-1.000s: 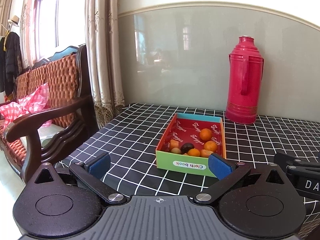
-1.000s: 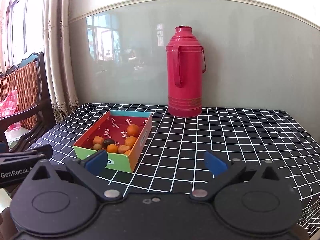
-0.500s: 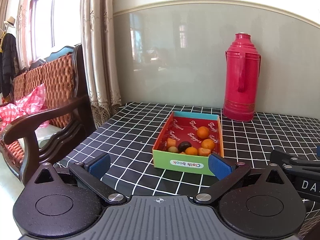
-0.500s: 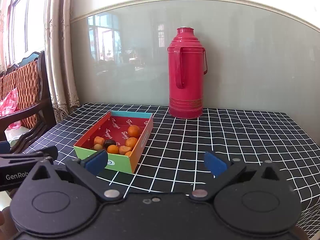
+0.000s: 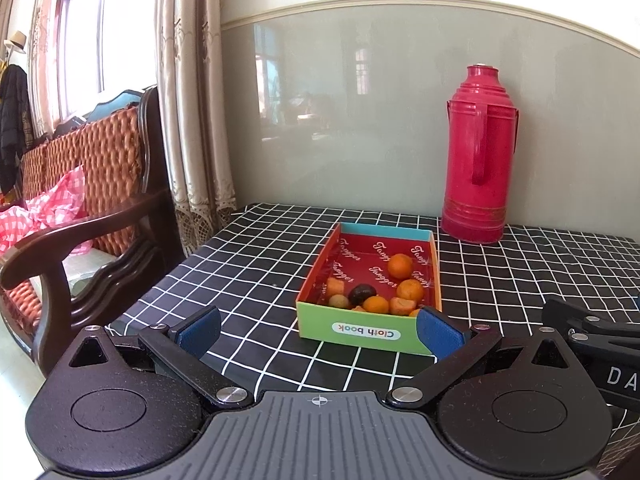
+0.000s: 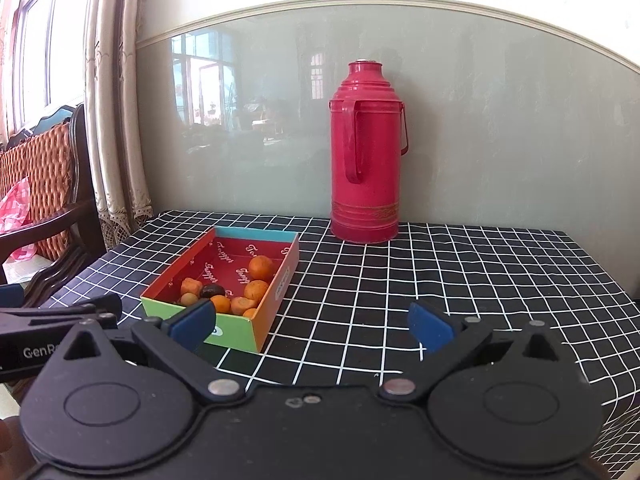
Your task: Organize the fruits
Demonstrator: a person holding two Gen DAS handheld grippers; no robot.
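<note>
On the checkered surface (image 5: 260, 264) the fruit box (image 5: 368, 330) lies lengthwise ahead — nearer the left gripper (image 5: 318, 330), left of the right gripper (image 6: 312, 322), both jaws wide apart and empty.

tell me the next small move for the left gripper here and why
Probably ease the left gripper forward and down toward the fruit box. Both grippers are open and hold nothing, and the left one already faces the box's near end, where the oranges, a dark plum-like fruit and smaller pieces sit clustered. The right gripper points mostly at bare tablecloth.
</note>
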